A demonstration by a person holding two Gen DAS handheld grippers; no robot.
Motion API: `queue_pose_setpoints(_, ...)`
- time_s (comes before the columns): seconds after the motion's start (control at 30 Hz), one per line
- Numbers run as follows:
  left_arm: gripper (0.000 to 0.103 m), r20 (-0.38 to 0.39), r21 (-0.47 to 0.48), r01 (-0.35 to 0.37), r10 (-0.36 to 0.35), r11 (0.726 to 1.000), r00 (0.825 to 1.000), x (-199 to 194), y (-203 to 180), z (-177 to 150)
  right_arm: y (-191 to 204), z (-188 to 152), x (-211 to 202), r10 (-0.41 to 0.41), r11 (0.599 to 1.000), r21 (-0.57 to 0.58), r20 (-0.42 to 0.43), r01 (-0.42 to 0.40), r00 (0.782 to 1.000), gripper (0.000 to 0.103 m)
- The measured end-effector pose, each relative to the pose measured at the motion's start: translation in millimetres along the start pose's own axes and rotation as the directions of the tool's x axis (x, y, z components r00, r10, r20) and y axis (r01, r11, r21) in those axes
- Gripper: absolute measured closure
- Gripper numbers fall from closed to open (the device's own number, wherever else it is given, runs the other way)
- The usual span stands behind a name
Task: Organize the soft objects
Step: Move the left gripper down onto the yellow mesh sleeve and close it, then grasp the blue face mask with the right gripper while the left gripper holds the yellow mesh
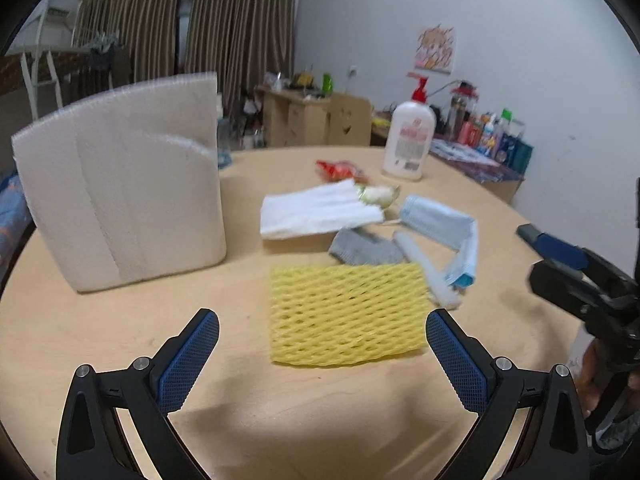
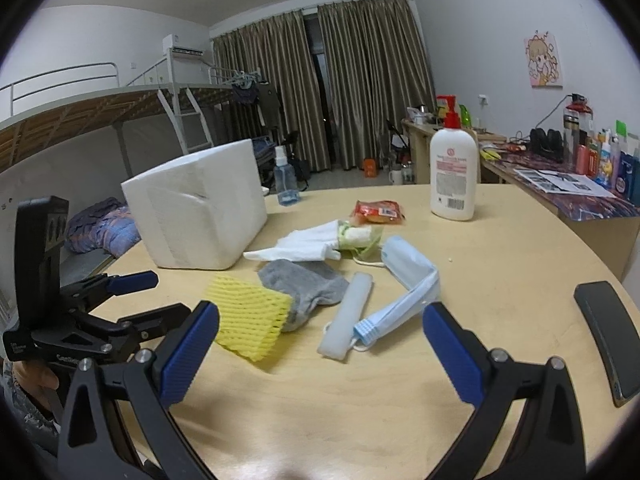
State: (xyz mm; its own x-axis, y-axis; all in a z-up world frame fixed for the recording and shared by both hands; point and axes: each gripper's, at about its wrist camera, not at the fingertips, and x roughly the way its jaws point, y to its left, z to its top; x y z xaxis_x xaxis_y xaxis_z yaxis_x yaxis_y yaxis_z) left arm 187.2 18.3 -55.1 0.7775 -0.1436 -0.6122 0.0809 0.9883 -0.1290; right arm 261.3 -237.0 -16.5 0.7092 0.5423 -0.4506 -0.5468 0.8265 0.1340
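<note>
A yellow foam net (image 1: 346, 314) (image 2: 250, 317) lies on the round wooden table (image 1: 120, 332), just ahead of my left gripper (image 1: 322, 346), which is open and empty. Behind the net lie a grey sock (image 1: 362, 250) (image 2: 310, 286), a white foam strip (image 1: 426, 270) (image 2: 347, 316), a blue face mask (image 1: 444, 226) (image 2: 408, 280), a white cloth (image 1: 316, 212) (image 2: 308, 246) and a red packet (image 1: 340, 170) (image 2: 378, 212). My right gripper (image 2: 320, 346) is open and empty, short of the foam strip. It also shows at the right edge of the left wrist view (image 1: 560, 252).
A white foam box (image 1: 120, 196) (image 2: 200, 220) stands at the left of the table. A lotion pump bottle (image 1: 408, 136) (image 2: 454, 172) stands at the back. A black phone (image 2: 610, 336) lies at the right edge. A small spray bottle (image 2: 285, 180) stands behind the box.
</note>
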Motion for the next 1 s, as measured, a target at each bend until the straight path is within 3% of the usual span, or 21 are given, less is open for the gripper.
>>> queue_pose_setpoints(0.17, 0.001, -0.046, -0.018, -0.007, 0.006, 1.000, 0.999, 16, 4, 4, -6, 2, 5, -0.006, 1.000, 0.005, -0.015, 0.006, 1.000, 0.000)
queue_pose_setpoints(0.43, 0.020, -0.174, -0.038, 0.025, -0.031, 0.999, 0.984, 45, 8, 3, -16, 8, 16, -0.006, 1.000, 0.022, -0.042, 0.006, 0.999, 0.000)
queue_pose_setpoints(0.63, 0.030, -0.198, -0.023, 0.029, -0.034, 0.999, 0.980, 50, 6, 3, -18, 10, 20, 0.002, 1.000, 0.019, -0.049, -0.001, 0.999, 0.000)
queue_pose_setpoints(0.8, 0.070, -0.195, -0.024, 0.053, -0.057, 0.998, 0.979, 50, 8, 4, -20, 13, 26, 0.006, 1.000, 0.020, -0.062, -0.005, 0.998, 0.000)
queue_pose_setpoints(0.83, 0.072, -0.193, -0.027, 0.058, -0.062, 0.998, 0.979, 49, 9, 4, -20, 13, 27, 0.004, 1.000, 0.020, -0.066, -0.003, 0.998, 0.000)
queue_pose_setpoints(0.93, 0.092, -0.169, -0.019, 0.066, -0.068, 0.998, 0.983, 45, 9, 5, -21, 13, 31, -0.003, 1.000, 0.013, -0.076, 0.004, 0.997, 0.000)
queue_pose_setpoints(1.0, 0.093, -0.139, -0.001, 0.084, -0.083, 0.996, 0.987, 39, 7, 5, -22, 13, 32, -0.007, 1.000, 0.011, -0.081, 0.008, 0.997, 0.000)
